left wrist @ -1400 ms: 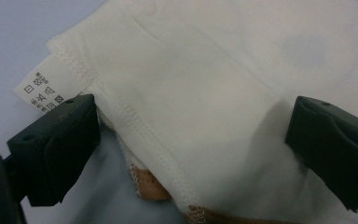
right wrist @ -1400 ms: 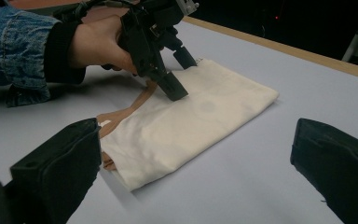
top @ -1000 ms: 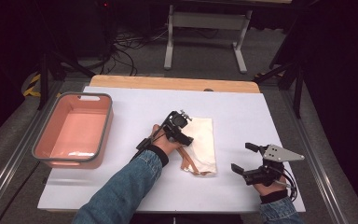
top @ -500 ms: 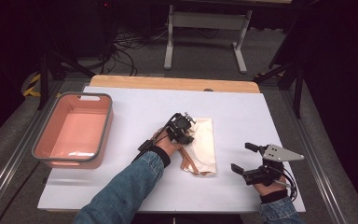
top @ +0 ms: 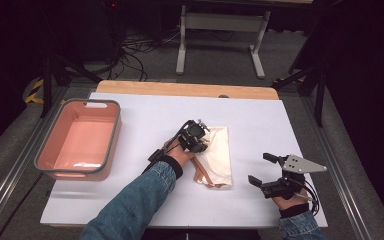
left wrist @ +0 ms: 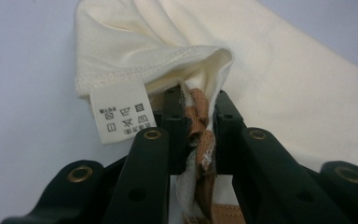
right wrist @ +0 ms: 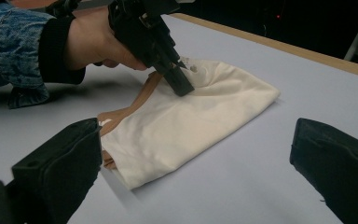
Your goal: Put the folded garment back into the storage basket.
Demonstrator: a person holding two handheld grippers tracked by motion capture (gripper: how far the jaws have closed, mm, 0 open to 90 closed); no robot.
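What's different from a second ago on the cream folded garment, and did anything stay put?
The left gripper has just been closing its jaws and now pinches the cream folded garment at its tan-trimmed edge beside the white care label, after shifting slightly onto the cloth. The right gripper stayed open and parked at the right; the pink plastic bin and white table are unchanged.

Left hand-held gripper pinches the cream garment's tan trim (care label beside).

table brightly, evenly lit from above; dark surroundings; soft shadows; near jaws blurred in both gripper views.
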